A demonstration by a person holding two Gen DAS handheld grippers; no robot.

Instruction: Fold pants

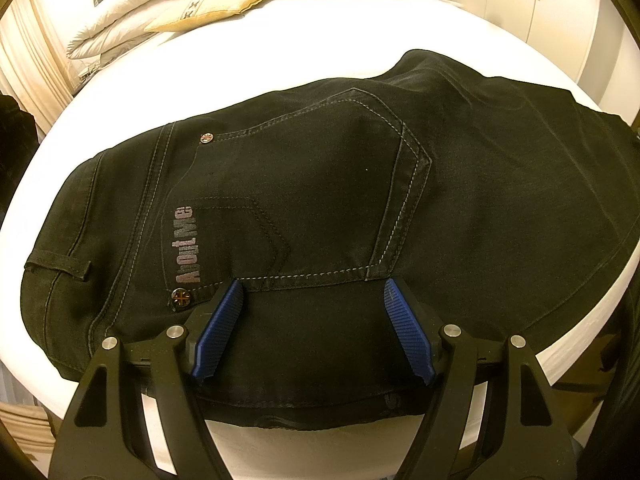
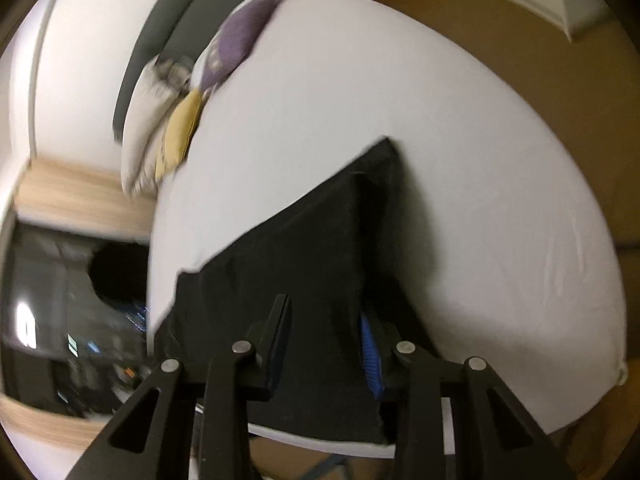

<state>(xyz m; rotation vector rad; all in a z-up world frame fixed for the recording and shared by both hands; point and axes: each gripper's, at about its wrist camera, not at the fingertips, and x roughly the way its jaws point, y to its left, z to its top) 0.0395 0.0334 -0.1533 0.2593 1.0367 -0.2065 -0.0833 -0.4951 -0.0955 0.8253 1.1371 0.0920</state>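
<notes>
Pants (image 2: 320, 280) between right gripper (image 2: 324, 320) jaws

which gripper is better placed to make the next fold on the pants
Probably the right gripper: black cloth of the pants sits between its jaws and looks lifted off the bed. The left gripper hangs open over the back pocket, gripping nothing.

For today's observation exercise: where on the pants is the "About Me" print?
In the left wrist view, the "About Me" print runs along the back pocket's left edge on the black pants, between two rivets, left of the left tongs.
</notes>
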